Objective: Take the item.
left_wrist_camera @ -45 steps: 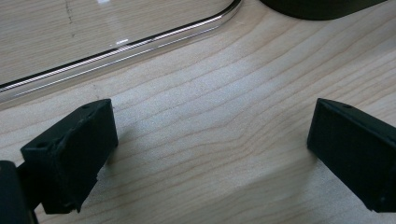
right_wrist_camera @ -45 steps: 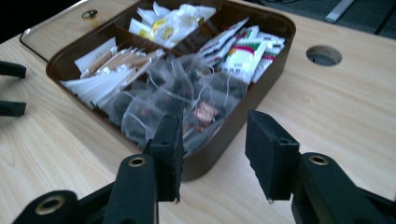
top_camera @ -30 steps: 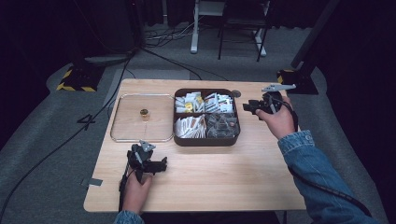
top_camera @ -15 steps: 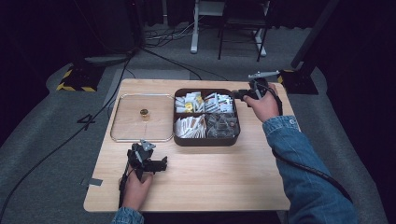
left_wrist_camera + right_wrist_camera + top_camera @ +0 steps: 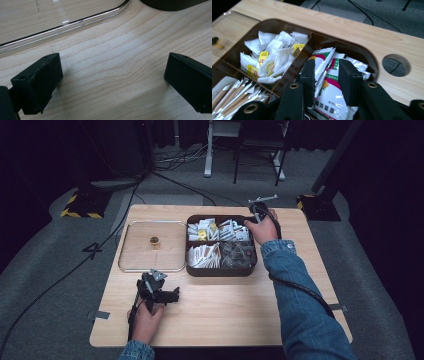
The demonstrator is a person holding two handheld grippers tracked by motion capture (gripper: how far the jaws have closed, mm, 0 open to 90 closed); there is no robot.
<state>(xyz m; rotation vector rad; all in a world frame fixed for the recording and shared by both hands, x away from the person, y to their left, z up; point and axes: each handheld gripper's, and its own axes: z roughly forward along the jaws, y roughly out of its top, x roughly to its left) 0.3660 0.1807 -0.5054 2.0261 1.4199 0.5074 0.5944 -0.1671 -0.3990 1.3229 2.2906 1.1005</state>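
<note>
A dark brown divided tray (image 5: 220,271) holds sachets in several compartments. My right gripper (image 5: 248,220) hovers at its far right compartment, pointing in. In the right gripper view the gripper (image 5: 327,75) stands partly open over white-and-green sachets (image 5: 329,92), which show between the jaws; the jaws have just been closing and the pads do not press on anything. White tea bags with yellow labels (image 5: 272,57) fill the compartment beside it. My left gripper (image 5: 172,296) rests on the table near the front left. Its jaws (image 5: 112,82) stand wide open over bare wood.
A clear lid-like tray (image 5: 125,250) with a small gold knob (image 5: 154,240) lies left of the brown tray; its edge (image 5: 75,22) runs just beyond my left gripper. A round cable hole (image 5: 396,65) is in the tabletop past the tray. Paper stick packets (image 5: 234,97) fill a near compartment.
My right hand has moved left from beside the tray's right edge to over its far right compartment and dropped a little. The left hand has stayed put.
</note>
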